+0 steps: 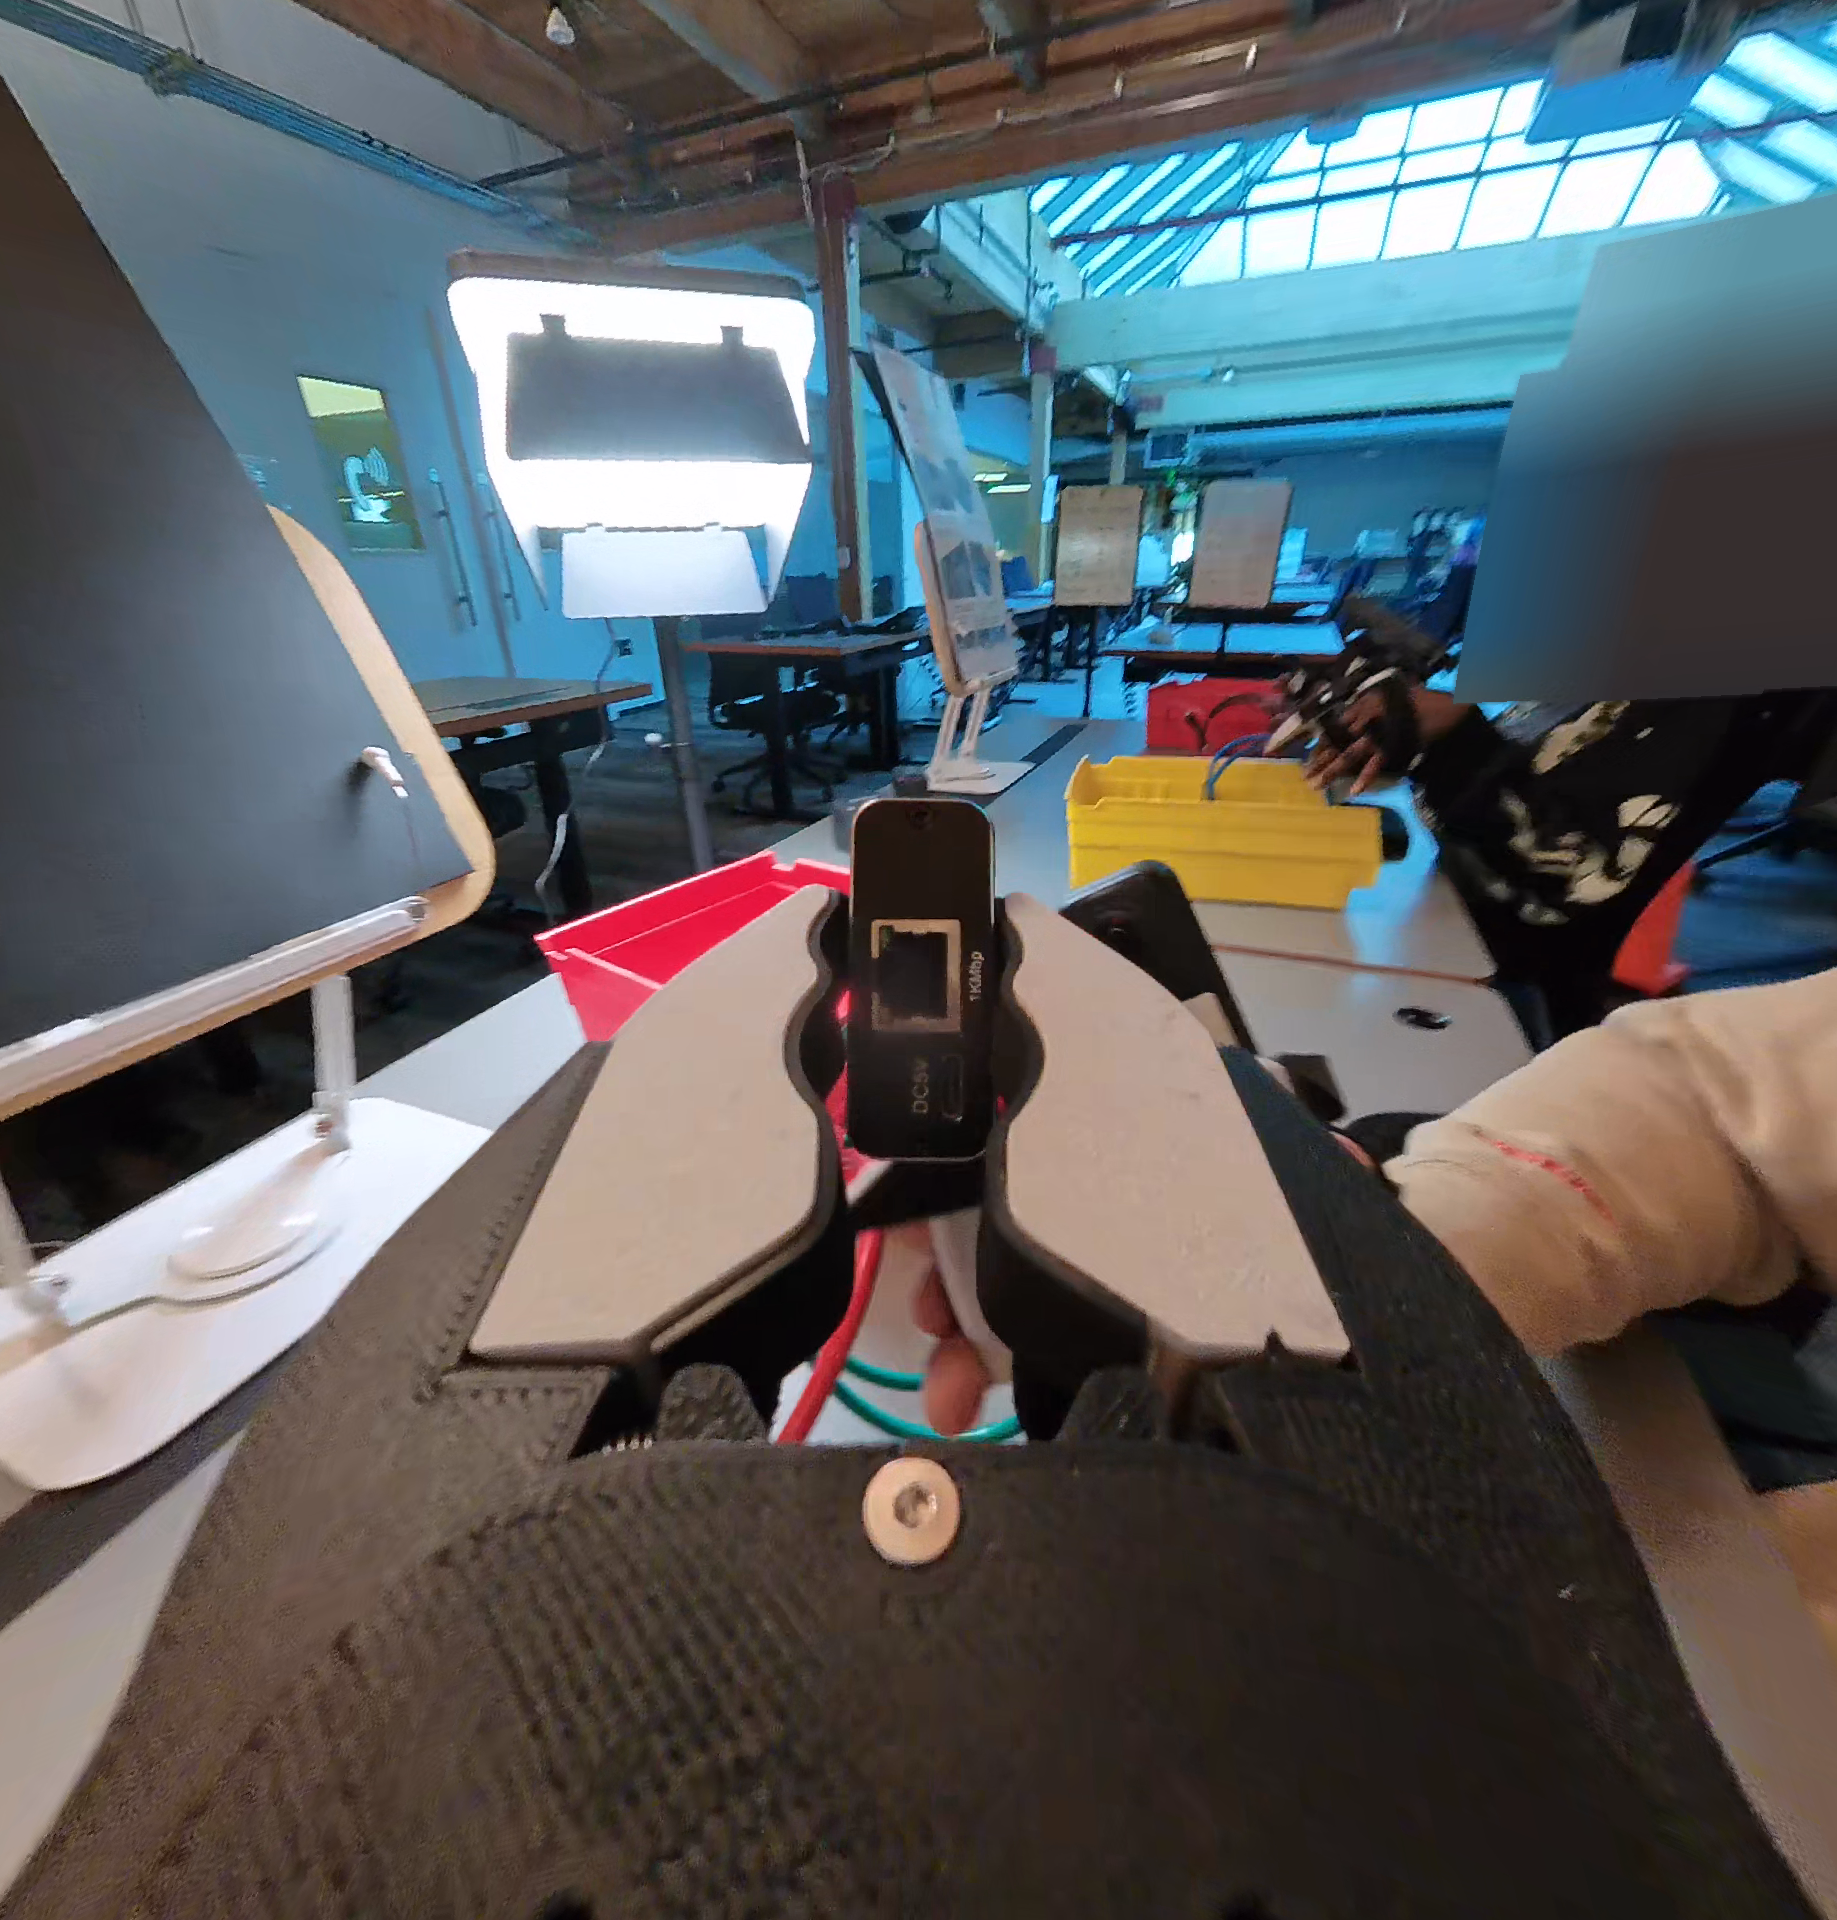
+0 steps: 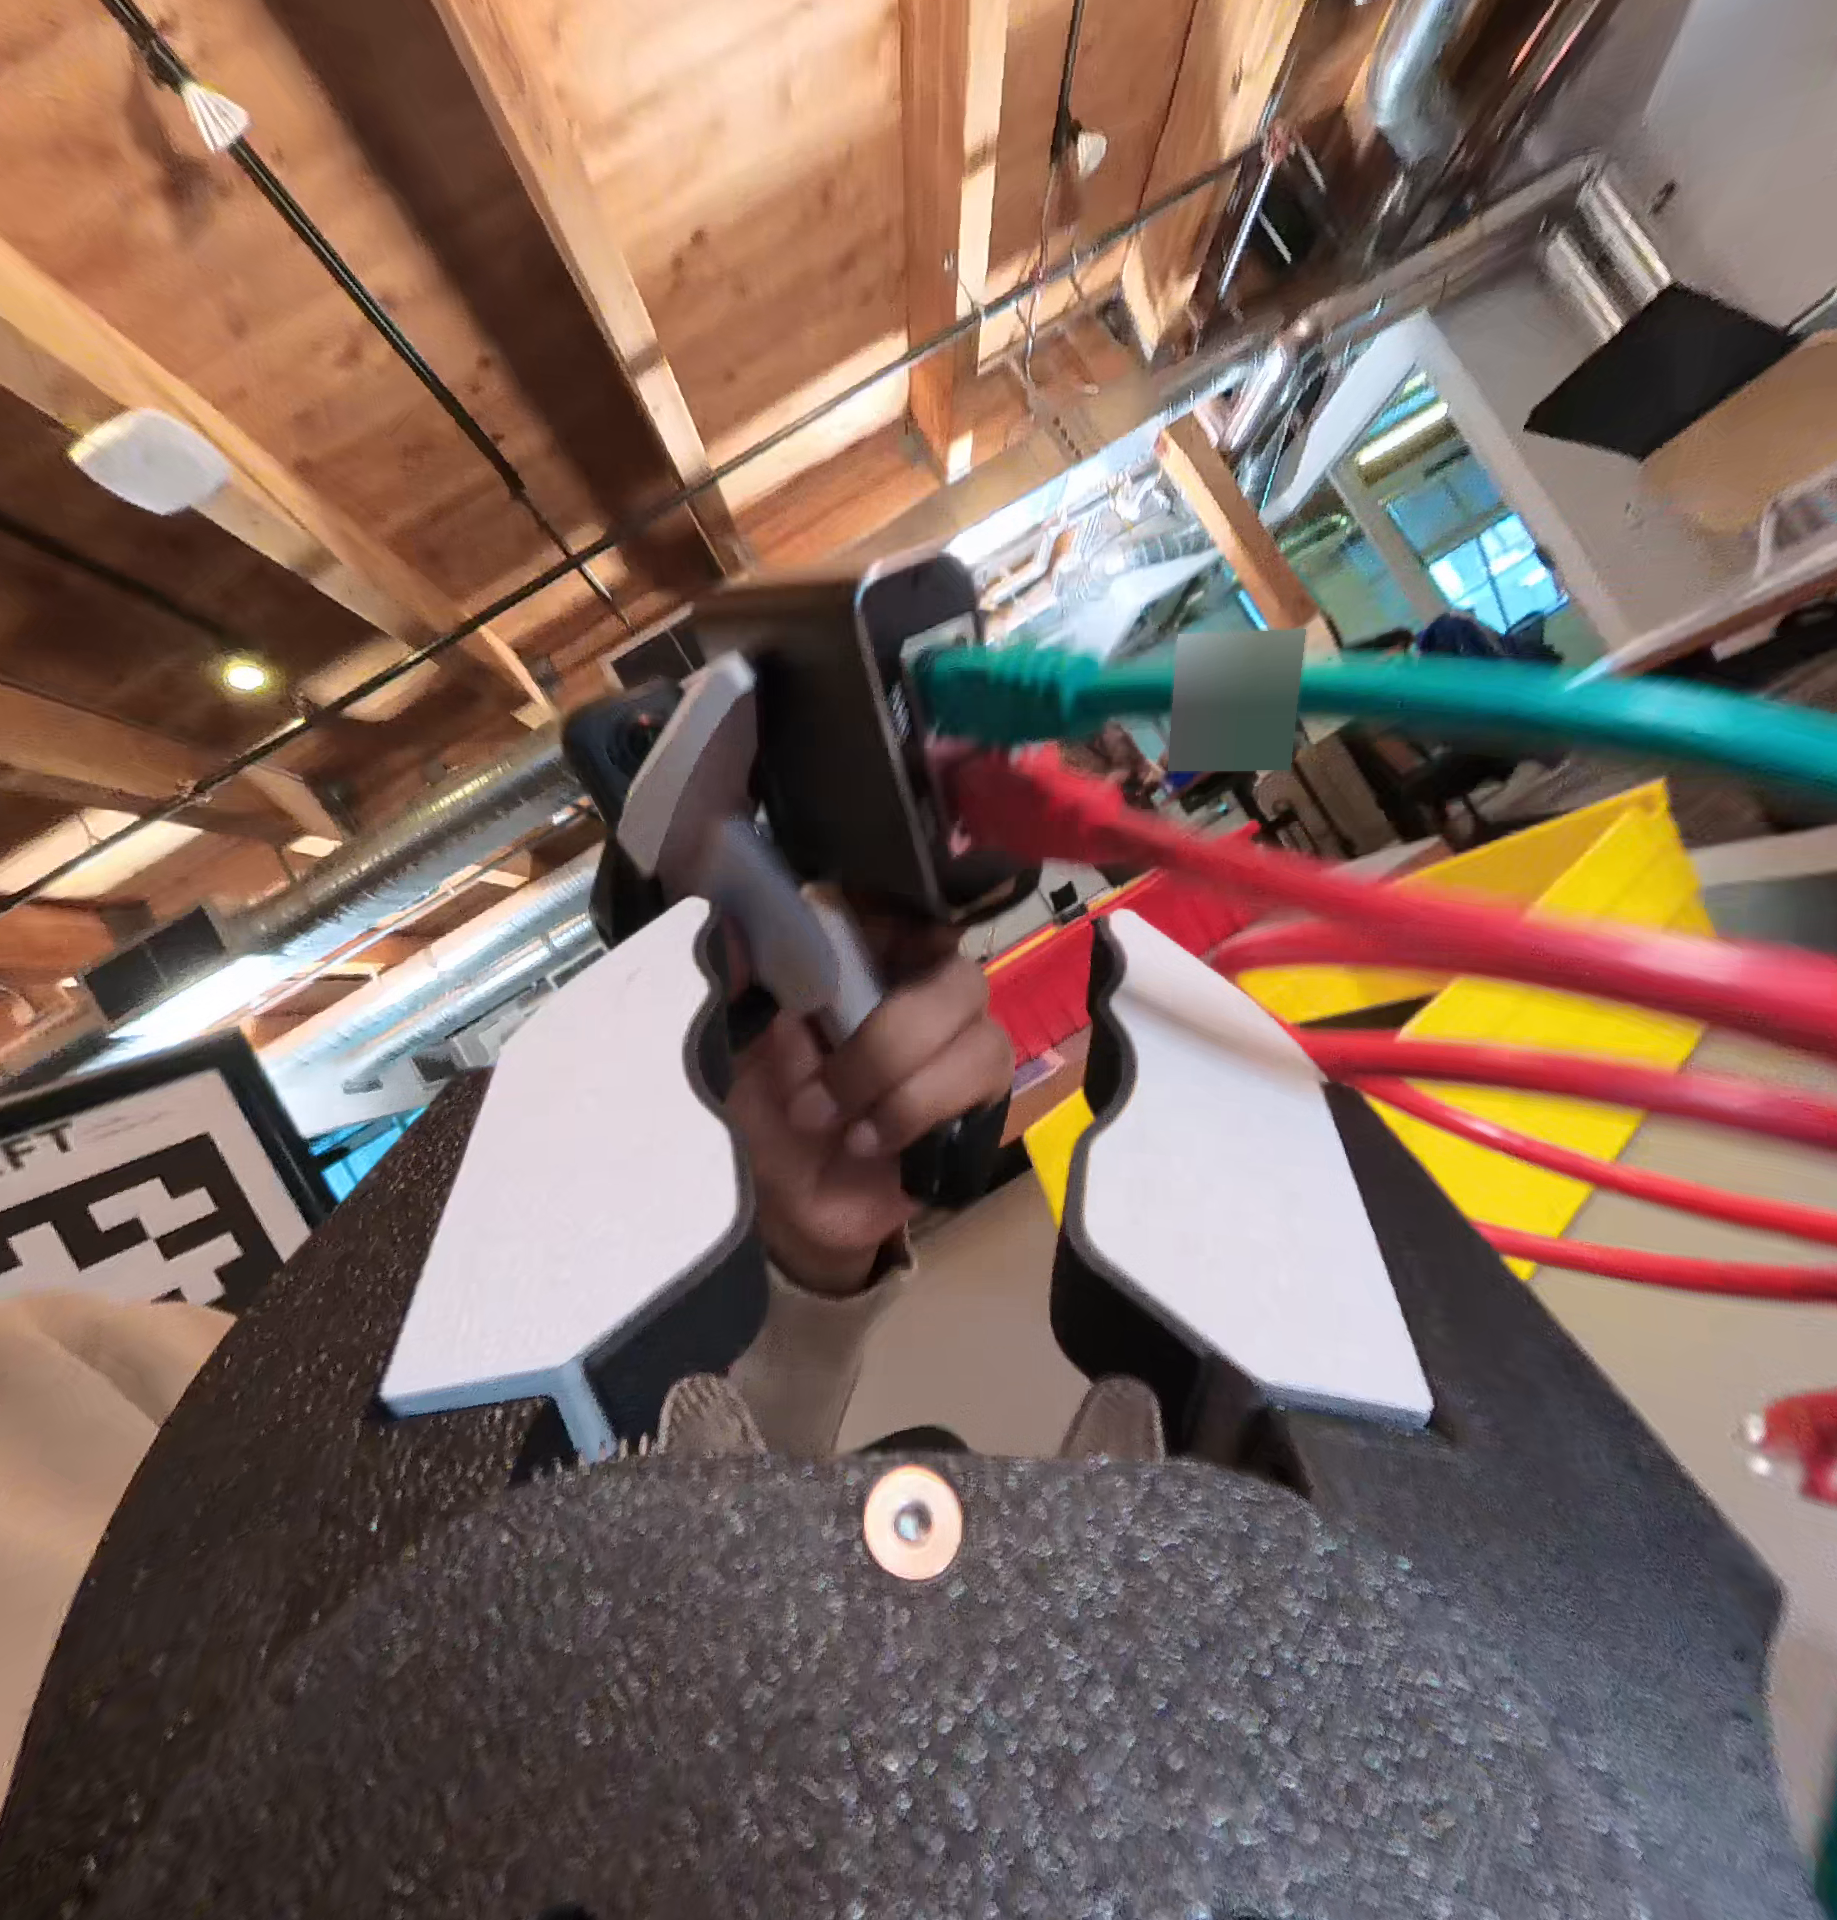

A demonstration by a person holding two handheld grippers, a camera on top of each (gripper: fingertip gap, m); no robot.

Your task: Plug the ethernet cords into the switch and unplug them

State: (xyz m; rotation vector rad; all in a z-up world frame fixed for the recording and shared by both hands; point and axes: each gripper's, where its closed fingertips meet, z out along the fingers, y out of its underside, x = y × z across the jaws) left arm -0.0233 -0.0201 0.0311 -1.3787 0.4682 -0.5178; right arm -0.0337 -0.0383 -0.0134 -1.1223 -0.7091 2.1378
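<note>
The left gripper pinched the black ethernet switch upright between its grey fingers, one end face with an empty port turned toward the camera at the centre of the left wrist view. In the right wrist view the switch sat at twelve o'clock, with a green ethernet cord and a red ethernet cord plugged into it, trailing off toward three o'clock. The right gripper stood spread, holding nothing, below the switch. A yellow bin sat at two o'clock on the table.
</note>
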